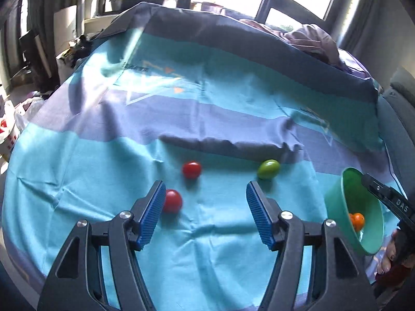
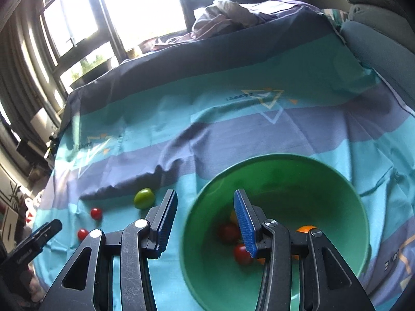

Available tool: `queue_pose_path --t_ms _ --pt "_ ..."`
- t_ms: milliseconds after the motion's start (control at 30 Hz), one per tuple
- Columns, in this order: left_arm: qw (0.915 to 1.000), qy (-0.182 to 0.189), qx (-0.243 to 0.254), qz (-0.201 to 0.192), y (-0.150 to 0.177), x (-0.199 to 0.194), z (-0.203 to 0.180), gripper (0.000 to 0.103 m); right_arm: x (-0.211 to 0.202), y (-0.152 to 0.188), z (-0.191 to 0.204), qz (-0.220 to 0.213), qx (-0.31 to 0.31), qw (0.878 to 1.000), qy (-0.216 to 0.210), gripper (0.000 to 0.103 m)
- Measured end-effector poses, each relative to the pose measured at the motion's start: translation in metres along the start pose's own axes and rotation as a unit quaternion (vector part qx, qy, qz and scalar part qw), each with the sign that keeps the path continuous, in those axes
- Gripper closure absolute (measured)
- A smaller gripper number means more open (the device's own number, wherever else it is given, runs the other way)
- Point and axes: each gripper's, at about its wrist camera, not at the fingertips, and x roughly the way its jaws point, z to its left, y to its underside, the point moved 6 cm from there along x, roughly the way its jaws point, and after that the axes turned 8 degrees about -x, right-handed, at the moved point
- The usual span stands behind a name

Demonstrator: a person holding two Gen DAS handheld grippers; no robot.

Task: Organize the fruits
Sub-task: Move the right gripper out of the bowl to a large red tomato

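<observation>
- Blue ribbed pads line the left hand-held gripper, whose jaws stand wide apart and hold nothing; it hangs low over the teal-and-purple striped bedsheet.
- Just beside its left pad lies a small round red tomato-like fruit, partly hidden by that pad; a second red round fruit sits a little ahead, between the pads' lines, and a green oval fruit lies ahead of the right pad.
- I judge the step in hand to be gathering the loose fruits: the next move calls for shifting left to centre the near red fruit between the pads, then closing gently, since it looks smooth and likely to roll.
- Off to the right, the right hand-held gripper also stands open, one pad inside the rim of the tilted green plastic bowl, the other outside it.
- Inside that bowl rest red fruits and an orange one.
</observation>
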Motion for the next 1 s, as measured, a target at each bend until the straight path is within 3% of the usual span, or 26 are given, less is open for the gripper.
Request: queue_pose_path --t_ms 100,200,333,467,533,700,867,1000 --pt "0.9996 -0.020 -0.022 -0.001 -0.006 0.004 0.026 0.038 0.009 0.005 0.030 0.015 -0.021 0.999 -0.034 0.057" --pt "0.9982 -0.030 -0.051 0.001 -0.009 0.004 0.048 0.038 0.023 0.012 0.068 0.040 -0.033 0.994 -0.097 0.057" --pt "0.9958 -0.030 -0.086 0.009 -0.012 0.009 0.068 0.038 0.050 0.027 0.134 0.101 -0.054 0.974 -0.193 0.057" --pt "0.9944 -0.024 -0.103 0.008 -0.015 0.007 0.078 0.038 0.078 0.041 0.188 0.159 -0.086 0.954 -0.241 0.057" --pt "0.9937 -0.023 -0.109 0.011 -0.015 0.008 0.082 0.039 0.093 0.044 0.201 0.182 -0.089 0.949 -0.240 0.057" --pt "0.9964 -0.008 -0.082 0.023 -0.011 0.013 0.066 0.040 0.123 0.024 0.205 0.186 -0.052 0.957 -0.216 0.057" --pt "0.9982 0.016 -0.042 0.039 -0.003 0.022 0.039 0.053 0.148 0.018 0.215 0.219 -0.051 0.947 -0.230 0.058" --pt "0.9965 0.026 -0.040 0.069 0.004 0.035 0.030 0.058 0.162 0.023 0.219 0.234 -0.063 0.945 -0.222 0.062"
